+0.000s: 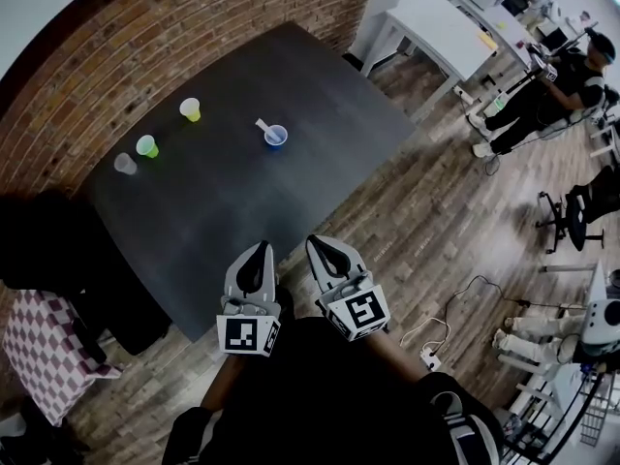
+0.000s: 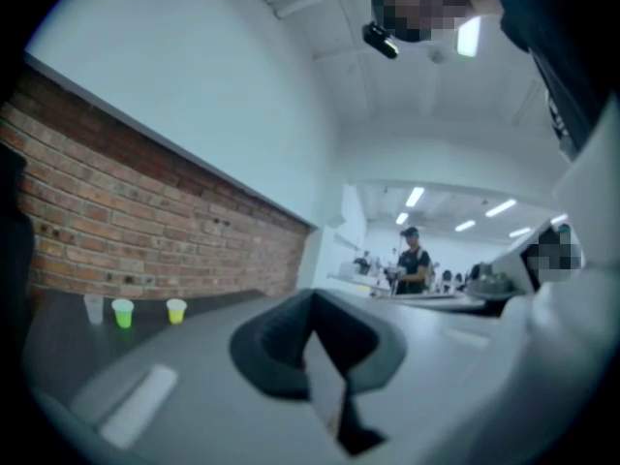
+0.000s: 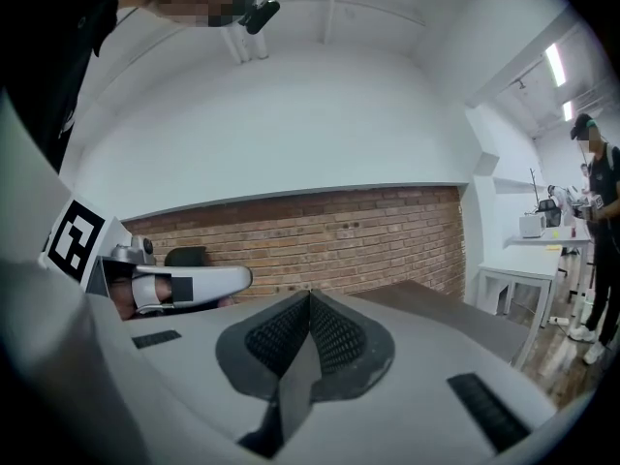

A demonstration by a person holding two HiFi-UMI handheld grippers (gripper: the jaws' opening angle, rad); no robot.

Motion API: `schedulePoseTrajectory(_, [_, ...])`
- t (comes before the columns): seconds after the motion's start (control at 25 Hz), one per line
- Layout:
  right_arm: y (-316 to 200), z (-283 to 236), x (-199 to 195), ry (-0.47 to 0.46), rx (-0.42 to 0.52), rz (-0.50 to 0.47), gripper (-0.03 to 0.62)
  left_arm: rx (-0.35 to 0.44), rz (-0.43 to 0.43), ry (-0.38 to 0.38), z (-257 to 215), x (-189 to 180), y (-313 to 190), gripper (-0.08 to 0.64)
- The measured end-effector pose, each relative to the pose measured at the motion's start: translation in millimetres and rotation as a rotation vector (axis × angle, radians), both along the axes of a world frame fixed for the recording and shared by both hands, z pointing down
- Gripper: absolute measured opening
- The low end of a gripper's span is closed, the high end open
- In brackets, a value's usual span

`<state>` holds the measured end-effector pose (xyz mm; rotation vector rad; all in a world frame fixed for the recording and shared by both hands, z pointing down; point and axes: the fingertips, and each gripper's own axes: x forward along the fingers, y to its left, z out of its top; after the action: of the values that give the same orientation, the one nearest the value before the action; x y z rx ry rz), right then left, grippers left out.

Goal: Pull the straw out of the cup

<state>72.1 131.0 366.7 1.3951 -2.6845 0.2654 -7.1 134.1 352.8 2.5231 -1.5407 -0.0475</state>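
Note:
A small blue cup (image 1: 276,136) with a white straw (image 1: 263,124) leaning out to its left stands on the dark table (image 1: 291,76), far side. My left gripper (image 1: 261,248) and right gripper (image 1: 316,243) hover side by side at the table's near edge, both shut with nothing between the jaws, well short of the cup. In the left gripper view the shut jaw tips (image 2: 312,298) point along the table toward the brick wall. The right gripper view shows its shut jaws (image 3: 309,296) and the left gripper (image 3: 179,287) beside it. The blue cup does not show in either gripper view.
Three other cups stand at the table's left: a yellow one (image 1: 190,109), a green one (image 1: 146,145) and a clear one (image 1: 125,164). A brick wall (image 1: 116,56) runs behind the table. A checkered cloth (image 1: 44,352) lies at lower left. A person (image 1: 557,80) stands by white desks far right.

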Motion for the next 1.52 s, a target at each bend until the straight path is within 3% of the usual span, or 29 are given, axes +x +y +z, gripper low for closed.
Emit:
schedulePoseTrajectory(0.4, [-63.8, -2.0, -36.9, 0.042, -0.018, 0.03, 0.006, 0.013, 0.03, 0.036, -5.8, -32.0, -60.4, 0.005])
schedulePoseTrajectory(0.68, [-84.4, -3.6, -47.5, 0.049, 0.005, -0.004, 0.006, 0.002, -0.002, 0.053, -1.4, -43.9, -76.9, 0.005])
schedulePoseTrajectory(1.0, [-122.1, 1.6, -39.4, 0.038, 0.0, -0.084, 0.006, -0.015, -0.115, 0.048, 9.3, -43.4, -100.8, 0.005])
schedulePoseTrajectory(1.52, [-213.1, 22.4, -3.8, 0.017, -0.048, -0.29, 0.007, -0.057, -0.297, 0.033, 22.1, 3.2, -182.7, 0.005])
